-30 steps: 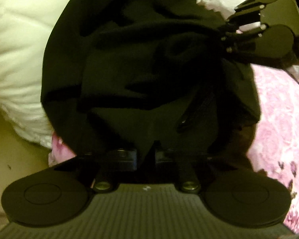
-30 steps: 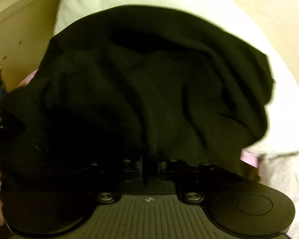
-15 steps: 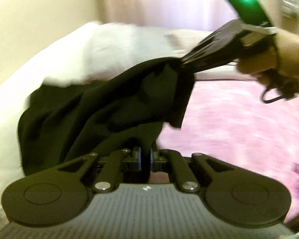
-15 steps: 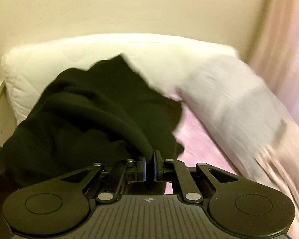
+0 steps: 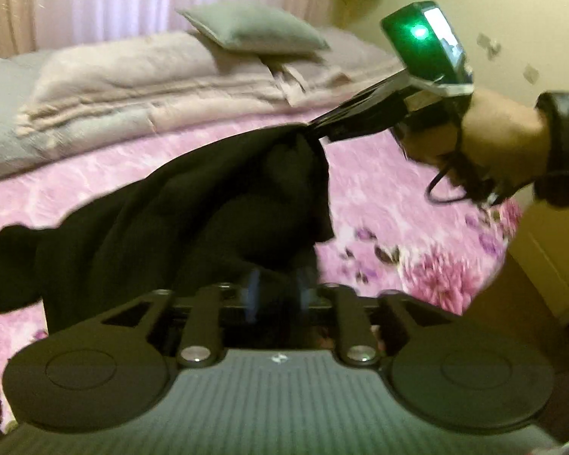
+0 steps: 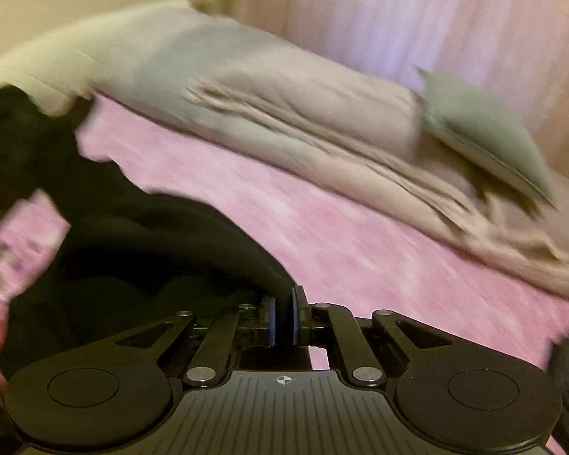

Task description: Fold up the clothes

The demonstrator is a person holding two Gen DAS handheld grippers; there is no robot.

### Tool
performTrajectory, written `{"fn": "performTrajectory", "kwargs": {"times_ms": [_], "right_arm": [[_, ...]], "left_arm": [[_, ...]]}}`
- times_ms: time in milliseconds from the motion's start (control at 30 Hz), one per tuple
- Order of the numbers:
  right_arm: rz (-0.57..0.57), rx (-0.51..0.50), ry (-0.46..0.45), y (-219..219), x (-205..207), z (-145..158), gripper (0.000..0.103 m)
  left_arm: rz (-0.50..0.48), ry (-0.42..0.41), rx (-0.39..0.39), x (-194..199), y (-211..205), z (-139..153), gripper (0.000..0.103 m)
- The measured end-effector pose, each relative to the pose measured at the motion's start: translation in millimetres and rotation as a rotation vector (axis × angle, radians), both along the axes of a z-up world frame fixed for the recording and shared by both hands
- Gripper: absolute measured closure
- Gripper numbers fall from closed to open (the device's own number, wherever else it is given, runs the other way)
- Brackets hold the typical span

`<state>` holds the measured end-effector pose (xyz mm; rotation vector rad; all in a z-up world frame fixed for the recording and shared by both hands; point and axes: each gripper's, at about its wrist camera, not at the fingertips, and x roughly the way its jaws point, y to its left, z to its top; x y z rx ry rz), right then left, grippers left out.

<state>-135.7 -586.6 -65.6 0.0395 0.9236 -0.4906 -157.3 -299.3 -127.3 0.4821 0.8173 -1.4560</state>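
The black, soft-knit garment (image 5: 193, 220) hangs slung between the two tools above the bed with the pink flowered cover (image 5: 390, 204). The right gripper (image 6: 282, 316) has its jaws closed down to a narrow slit, with a thick fold of the dark cloth pinched between the blue pads (image 6: 271, 322); the rest of the garment spills away to the left of those jaws and sags toward the cover. The left gripper (image 5: 275, 295) is blurred and half buried in the cloth; the fabric bunches right over its jaws, which look partly apart, and I cannot tell whether they grip it. Up and to the right of the left jaws, a person's hand (image 5: 500, 132) in a dark sleeve carries the right tool, its green light glowing. Beyond both sets of jaws lies a folded beige quilt (image 6: 322, 113) with a grey pillow (image 6: 485, 129) resting on it.
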Motion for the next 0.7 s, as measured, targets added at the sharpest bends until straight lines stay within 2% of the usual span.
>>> {"fn": "performTrajectory", "kwargs": {"times_ms": [100, 133, 167, 200, 233, 433, 533, 667, 700], "right_arm": [[-0.077, -0.004, 0.046, -11, -39, -12, 0.096], [-0.084, -0.001, 0.050, -5, -48, -16, 0.072], [-0.091, 0.002, 0.053, 1, -58, -19, 0.024], [-0.098, 0.005, 0.056, 7, -67, -23, 0.010], [-0.096, 0.022, 0.064, 16, -70, -30, 0.008], [-0.064, 0.130, 0.130, 73, -74, -81, 0.008], [-0.029, 0.148, 0.191, 109, -74, -118, 0.008], [-0.041, 0.159, 0.221, 125, -71, -168, 0.008], [-0.046, 0.161, 0.225, 126, -71, -177, 0.008]], "left_arm": [[-0.002, -0.014, 0.074, 14, 6, -26, 0.057], [0.006, -0.031, 0.106, 14, 10, -32, 0.050], [0.017, -0.049, 0.140, 23, 20, -40, 0.049], [0.028, -0.064, 0.173, 32, 26, -49, 0.045], [0.036, -0.078, 0.201, 42, 31, -57, 0.039], [0.038, -0.236, 0.338, 97, 65, -113, 0.029], [0.037, -0.243, 0.386, 118, 74, -147, 0.029], [0.036, -0.227, 0.377, 143, 73, -182, 0.030], [0.029, -0.223, 0.376, 146, 71, -189, 0.034]]}}
